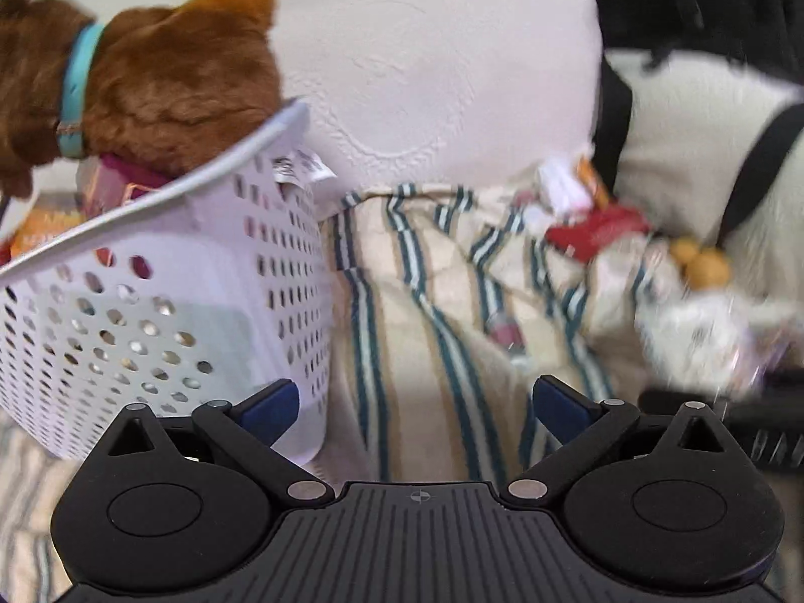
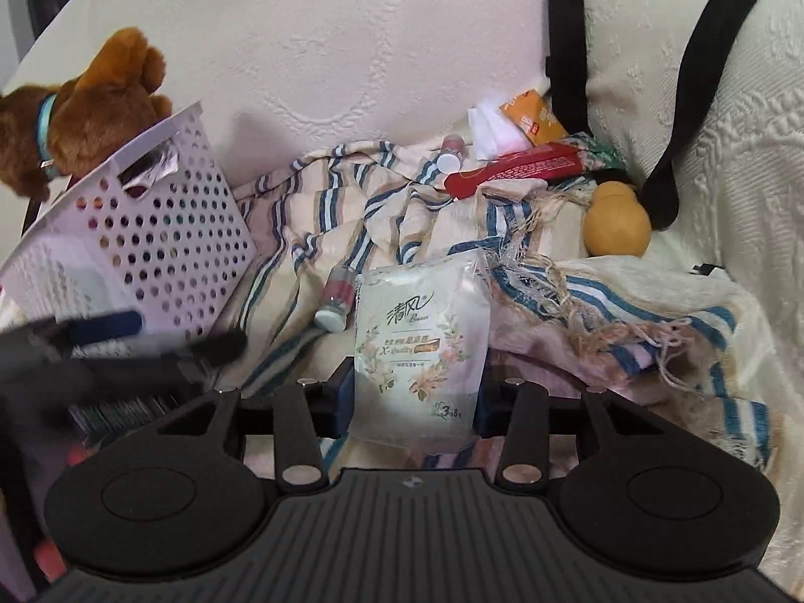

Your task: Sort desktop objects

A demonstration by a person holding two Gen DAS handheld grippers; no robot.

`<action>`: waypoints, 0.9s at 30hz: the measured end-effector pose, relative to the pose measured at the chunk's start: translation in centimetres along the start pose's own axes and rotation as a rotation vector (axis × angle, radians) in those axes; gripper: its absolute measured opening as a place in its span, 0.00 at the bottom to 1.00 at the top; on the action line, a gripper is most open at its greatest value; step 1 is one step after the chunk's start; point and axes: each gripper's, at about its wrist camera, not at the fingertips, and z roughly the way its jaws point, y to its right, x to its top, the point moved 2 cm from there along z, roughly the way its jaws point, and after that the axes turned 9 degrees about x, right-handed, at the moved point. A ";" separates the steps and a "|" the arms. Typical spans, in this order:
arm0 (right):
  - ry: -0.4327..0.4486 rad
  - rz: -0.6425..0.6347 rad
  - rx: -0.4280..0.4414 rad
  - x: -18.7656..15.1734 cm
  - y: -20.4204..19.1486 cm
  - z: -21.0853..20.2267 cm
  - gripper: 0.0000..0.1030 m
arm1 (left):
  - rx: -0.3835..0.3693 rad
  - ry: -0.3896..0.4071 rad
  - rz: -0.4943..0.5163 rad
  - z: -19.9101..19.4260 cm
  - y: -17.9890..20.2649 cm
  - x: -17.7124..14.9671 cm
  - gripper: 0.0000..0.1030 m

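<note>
In the right wrist view, my right gripper (image 2: 412, 402) is shut on a white tissue pack (image 2: 419, 346) with floral print, held upright above a striped cloth (image 2: 321, 231). To the left stands a white perforated basket (image 2: 151, 231) with a brown plush dog (image 2: 90, 115) lying over its rim. In the left wrist view, my left gripper (image 1: 414, 404) is open and empty beside the basket (image 1: 166, 301), over the cloth (image 1: 427, 301). The plush dog (image 1: 151, 75) fills the upper left. The tissue pack (image 1: 703, 346) shows as a white blur at the right.
On the cloth lie two small capped bottles (image 2: 334, 299) (image 2: 449, 153), a red tube (image 2: 512, 168), an orange packet (image 2: 532, 115), a white tissue (image 2: 492, 128) and a yellow gourd-shaped toy (image 2: 615, 221). A cream bag with black straps (image 2: 703, 125) stands at the right. My left gripper (image 2: 161, 339) blurs at lower left.
</note>
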 end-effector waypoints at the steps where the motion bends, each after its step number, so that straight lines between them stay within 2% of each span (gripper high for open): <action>1: -0.002 0.000 -0.005 -0.2 -0.1 0.0 0.47 | -0.023 -0.006 -0.032 0.0 -0.5 0.3 1.00; 4: 0.007 -0.058 -0.020 -0.8 -0.5 -0.6 0.47 | -0.050 -0.027 -0.104 0.2 -0.7 0.9 1.00; 8: 0.018 -0.222 0.002 -2.0 -3.3 -1.4 0.47 | -0.122 -0.064 -0.067 0.6 1.0 0.8 1.00; 10: 0.003 -0.262 0.034 -2.2 -3.8 -1.4 0.47 | -0.128 -0.070 -0.051 0.6 1.7 0.6 1.00; 14: -0.014 -0.248 0.133 -2.1 -3.4 -1.9 0.46 | -0.108 -0.054 -0.026 1.0 2.1 0.4 1.00; 18: 0.007 -0.251 0.195 -2.2 -4.4 -2.2 0.42 | -0.090 -0.040 -0.058 1.5 0.8 0.6 1.00; 20: 0.008 -0.249 0.212 -2.3 -5.0 -2.2 0.39 | -0.122 -0.073 -0.089 2.2 -0.1 0.6 1.00; 23: -0.017 -0.258 0.190 -2.4 -5.0 -1.8 0.38 | -0.216 -0.148 -0.134 3.1 -0.7 0.5 1.00; 25: -0.044 -0.245 0.138 -2.5 -4.8 -1.1 0.40 | -0.219 -0.151 -0.135 3.0 -0.5 0.5 1.00; 27: -0.060 -0.212 0.126 -2.5 -4.4 -0.6 0.40 | -0.201 -0.133 -0.113 2.6 0.0 0.6 1.00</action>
